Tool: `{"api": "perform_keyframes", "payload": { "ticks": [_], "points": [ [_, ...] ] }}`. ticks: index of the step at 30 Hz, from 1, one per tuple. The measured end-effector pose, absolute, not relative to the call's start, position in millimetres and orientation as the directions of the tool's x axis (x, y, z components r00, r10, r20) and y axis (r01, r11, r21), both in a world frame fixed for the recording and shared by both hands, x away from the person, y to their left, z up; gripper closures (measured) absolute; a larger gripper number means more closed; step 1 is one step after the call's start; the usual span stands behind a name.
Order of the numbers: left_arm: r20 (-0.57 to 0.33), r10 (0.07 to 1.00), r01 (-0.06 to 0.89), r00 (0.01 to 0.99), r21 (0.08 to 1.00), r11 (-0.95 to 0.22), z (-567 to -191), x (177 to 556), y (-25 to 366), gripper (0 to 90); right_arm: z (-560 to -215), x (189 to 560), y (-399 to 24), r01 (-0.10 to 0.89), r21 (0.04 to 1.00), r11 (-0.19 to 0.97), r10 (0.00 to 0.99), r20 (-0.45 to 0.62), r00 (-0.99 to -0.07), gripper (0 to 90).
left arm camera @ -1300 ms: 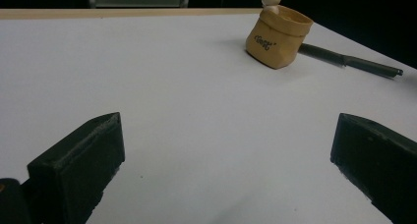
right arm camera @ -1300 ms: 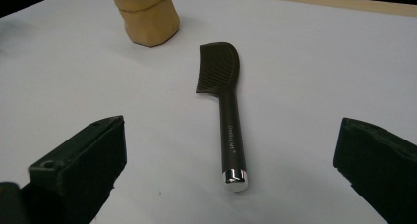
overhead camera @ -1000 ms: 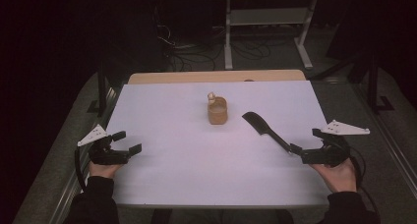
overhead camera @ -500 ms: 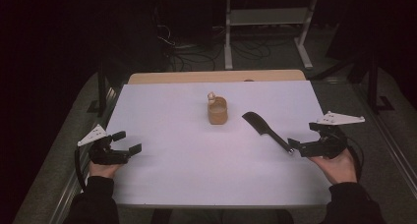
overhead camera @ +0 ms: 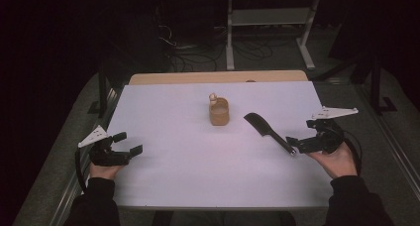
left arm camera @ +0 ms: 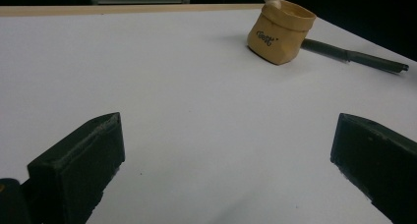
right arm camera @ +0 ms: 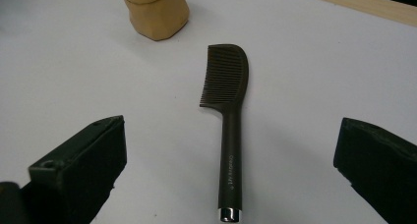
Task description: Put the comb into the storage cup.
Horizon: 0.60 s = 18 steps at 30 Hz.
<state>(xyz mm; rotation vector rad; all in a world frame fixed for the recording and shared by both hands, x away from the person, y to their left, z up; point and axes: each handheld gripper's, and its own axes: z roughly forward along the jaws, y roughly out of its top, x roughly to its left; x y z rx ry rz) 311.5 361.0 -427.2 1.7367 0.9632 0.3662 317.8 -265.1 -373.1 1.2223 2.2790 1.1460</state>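
Observation:
A black comb lies flat on the white table, its handle end toward my right gripper. That gripper is open, its jaws standing on either side of the handle tip without touching it. A tan bag-shaped pot with a small pale figure in its mouth stands upright near the table's middle, just left of the comb. My left gripper rests open at the table's left side, far from the pot, with nothing between its jaws.
A wooden strip runs along the table's far edge. Beyond it are a metal stand and cables on a dark floor. Grey carpet flanks both sides of the table.
My right gripper has lifted and shifted slightly toward the comb's handle end. The left gripper, comb and pot have stayed where they were.

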Motion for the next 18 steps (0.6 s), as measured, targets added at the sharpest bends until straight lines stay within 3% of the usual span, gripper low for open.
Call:
{"api": "perform_keyframes", "payload": {
  "ticks": [18],
  "points": [
    [-0.198,0.751,0.414,0.630,0.904,-0.109,-426.0,311.1,360.5,0.0,-381.2,339.8,-255.8,0.592,0.710,0.381,0.787,0.088,-0.611,0.0]
  ]
}}
